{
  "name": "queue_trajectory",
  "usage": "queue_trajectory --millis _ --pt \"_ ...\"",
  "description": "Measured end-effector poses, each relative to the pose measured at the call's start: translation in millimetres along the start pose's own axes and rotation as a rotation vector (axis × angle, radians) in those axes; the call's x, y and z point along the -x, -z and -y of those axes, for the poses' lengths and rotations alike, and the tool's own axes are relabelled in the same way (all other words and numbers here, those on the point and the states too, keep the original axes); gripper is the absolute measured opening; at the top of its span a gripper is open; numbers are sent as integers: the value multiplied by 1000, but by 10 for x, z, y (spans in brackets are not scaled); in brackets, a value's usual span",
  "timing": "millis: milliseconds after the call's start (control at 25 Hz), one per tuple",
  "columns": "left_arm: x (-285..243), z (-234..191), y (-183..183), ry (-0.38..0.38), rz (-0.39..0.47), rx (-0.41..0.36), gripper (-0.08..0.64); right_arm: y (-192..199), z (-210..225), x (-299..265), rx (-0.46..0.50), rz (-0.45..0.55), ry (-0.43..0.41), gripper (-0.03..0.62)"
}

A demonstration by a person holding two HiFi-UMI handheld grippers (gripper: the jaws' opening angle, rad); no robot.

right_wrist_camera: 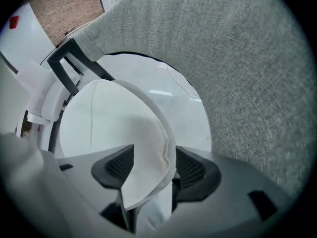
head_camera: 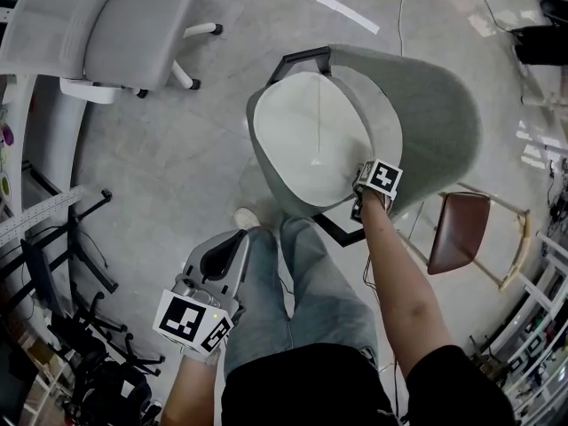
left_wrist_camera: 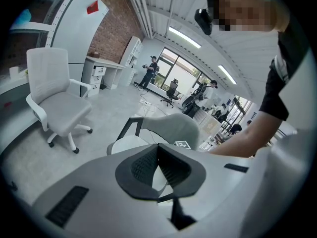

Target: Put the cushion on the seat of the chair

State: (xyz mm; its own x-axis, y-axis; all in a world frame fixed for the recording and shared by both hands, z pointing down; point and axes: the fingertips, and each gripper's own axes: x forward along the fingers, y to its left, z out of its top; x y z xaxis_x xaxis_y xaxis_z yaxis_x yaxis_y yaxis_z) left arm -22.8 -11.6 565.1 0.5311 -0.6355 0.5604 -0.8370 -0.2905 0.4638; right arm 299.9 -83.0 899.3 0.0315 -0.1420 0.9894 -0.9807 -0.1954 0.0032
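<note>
At upper left, a white office chair point(head_camera: 133, 34) is standing. Lower left, the left gripper point(left_wrist_camera: 157, 167) is keeping its 2 jaws pressed together, empty. At centre, the white cushion point(head_camera: 306, 136) is lying on the grey tub chair point(head_camera: 426, 122) seat, its rim sitting between the right gripper's point(right_wrist_camera: 148, 170) spread jaws.

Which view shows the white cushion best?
The head view: almost the whole cushion lies in the chair seat. The right gripper view shows only its edge between the jaws; the left gripper view, a sliver.
</note>
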Motion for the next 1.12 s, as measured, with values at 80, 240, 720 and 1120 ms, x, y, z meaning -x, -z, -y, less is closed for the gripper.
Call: queue_trajectory --millis 80,240,720,1120 --pt "50 -4 -21 -4 10 -4 11 16 -38 43 16 5 4 255" --pt "166 -35 -66 -14 36 -13 11 71 -135 140 40 11 -13 255" --pt "560 -69 -239 -29 136 -42 11 -10 -685 896 143 119 -101 8" --pt "915 -115 -515 -39 213 -74 11 -178 -1746 2125 361 371 -353 8"
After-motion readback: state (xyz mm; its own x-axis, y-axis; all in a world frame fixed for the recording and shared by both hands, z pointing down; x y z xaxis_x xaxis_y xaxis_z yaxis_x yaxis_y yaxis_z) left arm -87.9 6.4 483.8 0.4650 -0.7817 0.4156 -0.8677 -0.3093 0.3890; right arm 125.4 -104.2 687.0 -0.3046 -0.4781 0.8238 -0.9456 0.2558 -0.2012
